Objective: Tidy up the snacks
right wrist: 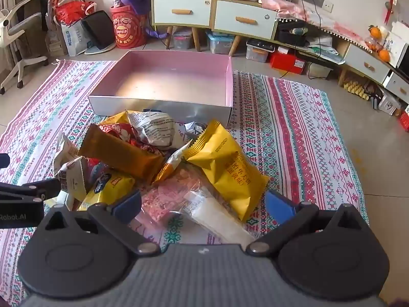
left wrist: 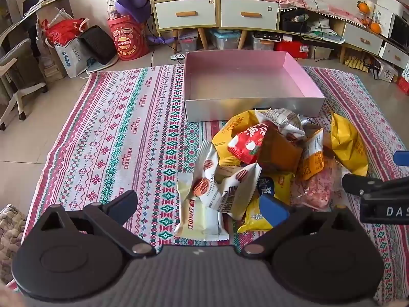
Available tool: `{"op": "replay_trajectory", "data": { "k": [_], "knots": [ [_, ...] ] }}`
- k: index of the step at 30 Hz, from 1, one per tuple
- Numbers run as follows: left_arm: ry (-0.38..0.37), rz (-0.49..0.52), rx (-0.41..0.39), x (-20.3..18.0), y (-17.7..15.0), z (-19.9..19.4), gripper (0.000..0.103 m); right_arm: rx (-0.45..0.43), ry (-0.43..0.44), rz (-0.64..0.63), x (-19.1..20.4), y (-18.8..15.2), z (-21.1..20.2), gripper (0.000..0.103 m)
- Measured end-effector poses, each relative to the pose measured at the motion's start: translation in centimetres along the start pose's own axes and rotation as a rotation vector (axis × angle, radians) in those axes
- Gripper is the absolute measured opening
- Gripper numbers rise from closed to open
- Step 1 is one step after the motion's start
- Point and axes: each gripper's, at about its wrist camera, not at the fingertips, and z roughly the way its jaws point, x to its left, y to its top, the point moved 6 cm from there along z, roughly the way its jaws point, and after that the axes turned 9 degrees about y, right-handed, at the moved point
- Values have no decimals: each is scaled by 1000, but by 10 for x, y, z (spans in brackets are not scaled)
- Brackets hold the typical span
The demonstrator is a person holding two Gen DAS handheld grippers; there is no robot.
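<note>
Ribbed grey plastic and two round black hinge discs fill the bottom of each wrist view. The left gripper (left wrist: 202, 202) has its fingers spread wide, pinching nothing, one black tip over bare cloth and the blue-padded tip over the near edge of the snack pile (left wrist: 268, 158). The right gripper (right wrist: 204, 204) is spread just as wide, its blue pads either side of a clear crinkled bag (right wrist: 214, 212) of something white, touching nothing that can be made out.

The snacks lie heaped on a woven striped cloth (left wrist: 115, 140) on the floor: glossy, crimp-edged foil packets, a puffy yellow pouch (right wrist: 225, 171), a flat orange-brown bar (right wrist: 122, 151), a red packet (left wrist: 249, 142), white ones printed with pecans (left wrist: 204, 181). Several packets are buried, showing only corners.

Just behind the pile stands a shallow rectangular cardboard box (left wrist: 250, 107), pink inside, pale silvery outside, with nothing in it. Beyond, on tiled floor, a wooden cabinet (left wrist: 217, 12) with white drawers; its shelf contents are too small to read.
</note>
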Motion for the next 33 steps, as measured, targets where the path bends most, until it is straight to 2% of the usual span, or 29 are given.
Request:
{"op": "replay_trajectory", "data": {
  "k": [1, 33],
  "knots": [
    [18, 9, -13, 0, 0, 0, 103, -2, -3, -2, 0, 0, 0, 103],
    [0, 9, 3, -2, -3, 1, 103, 24, 4, -6, 6, -6, 7, 103]
  ]
}}
